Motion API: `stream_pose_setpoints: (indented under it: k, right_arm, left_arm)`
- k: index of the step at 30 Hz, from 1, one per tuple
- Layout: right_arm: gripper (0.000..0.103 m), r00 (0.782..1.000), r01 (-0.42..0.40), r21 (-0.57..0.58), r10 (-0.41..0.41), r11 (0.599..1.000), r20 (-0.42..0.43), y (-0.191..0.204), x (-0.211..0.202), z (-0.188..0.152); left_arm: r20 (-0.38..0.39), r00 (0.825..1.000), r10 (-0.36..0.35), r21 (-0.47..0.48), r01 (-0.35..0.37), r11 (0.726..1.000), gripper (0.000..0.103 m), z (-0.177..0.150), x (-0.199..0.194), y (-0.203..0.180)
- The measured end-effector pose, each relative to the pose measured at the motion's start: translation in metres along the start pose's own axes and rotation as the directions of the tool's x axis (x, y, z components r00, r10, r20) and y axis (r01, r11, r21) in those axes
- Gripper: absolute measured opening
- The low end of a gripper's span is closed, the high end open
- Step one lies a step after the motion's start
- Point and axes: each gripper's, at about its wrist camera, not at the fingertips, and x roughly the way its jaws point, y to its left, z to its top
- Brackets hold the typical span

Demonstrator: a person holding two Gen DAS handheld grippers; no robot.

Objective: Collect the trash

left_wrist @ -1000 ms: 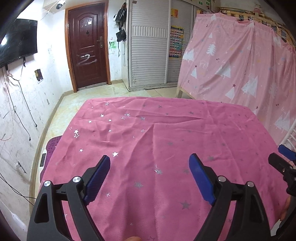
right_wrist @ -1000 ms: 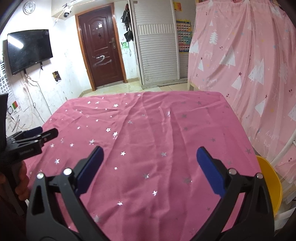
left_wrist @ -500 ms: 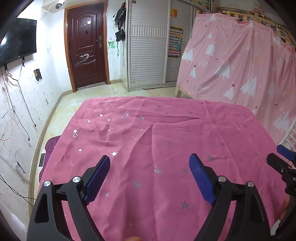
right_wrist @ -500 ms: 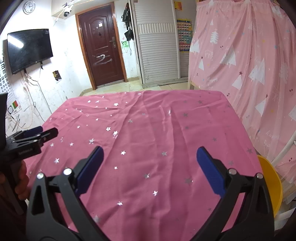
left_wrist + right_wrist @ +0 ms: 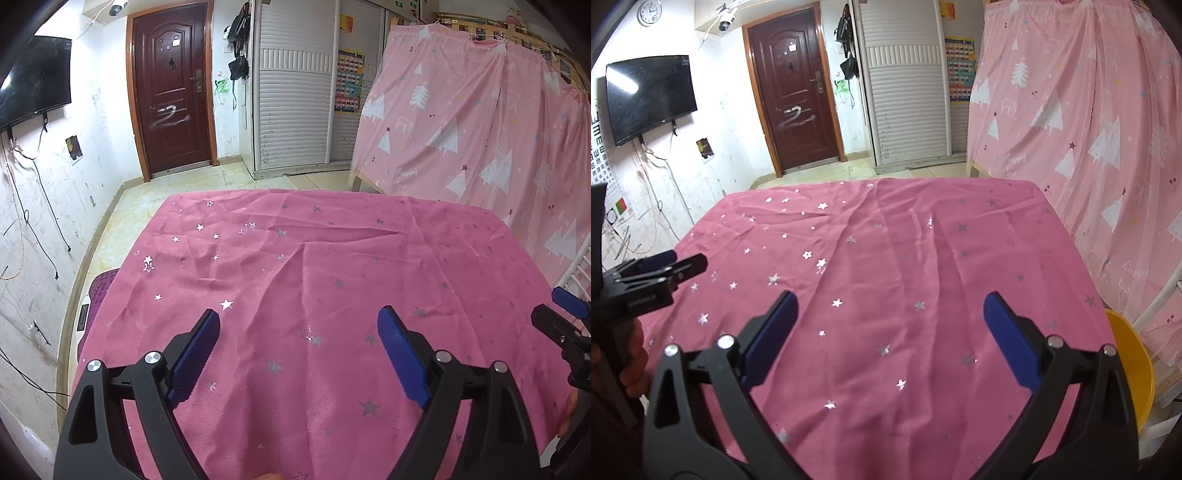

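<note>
A table under a pink star-print cloth [image 5: 314, 266] [image 5: 905, 258] fills both views, and no trash shows on it. My left gripper [image 5: 299, 317] hovers over the near part of the cloth, open, with nothing between its blue pads. In the right wrist view my right gripper [image 5: 890, 306] hangs over the near right part of the cloth, also open and holding nothing. Each gripper shows at the edge of the other's view: the right gripper [image 5: 561, 314] at the right edge, the left gripper [image 5: 665, 266] at the left edge, held by a hand [image 5: 631, 369].
A yellow tub [image 5: 1134, 369] stands beside the table's right edge. A pink tree-print curtain [image 5: 1089, 129] hangs close on the right. Beyond the table lie a tiled floor, a brown door [image 5: 170, 85] and a white slatted wardrobe [image 5: 295, 92]. A television [image 5: 650, 96] and loose cables hang on the left wall.
</note>
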Motion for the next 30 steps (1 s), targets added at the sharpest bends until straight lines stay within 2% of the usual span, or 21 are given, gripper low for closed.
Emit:
stream_pose_setpoints:
  k: [30]
  right_arm:
    - [0.097,1.000,0.001,-0.001,-0.001,1.000,-0.002,0.0000,0.0003,0.0006]
  left_arm:
    - [-0.011,1.000,-0.006,-0.008,0.005,1.000,0.081,-0.0012,0.0025,-0.0005]
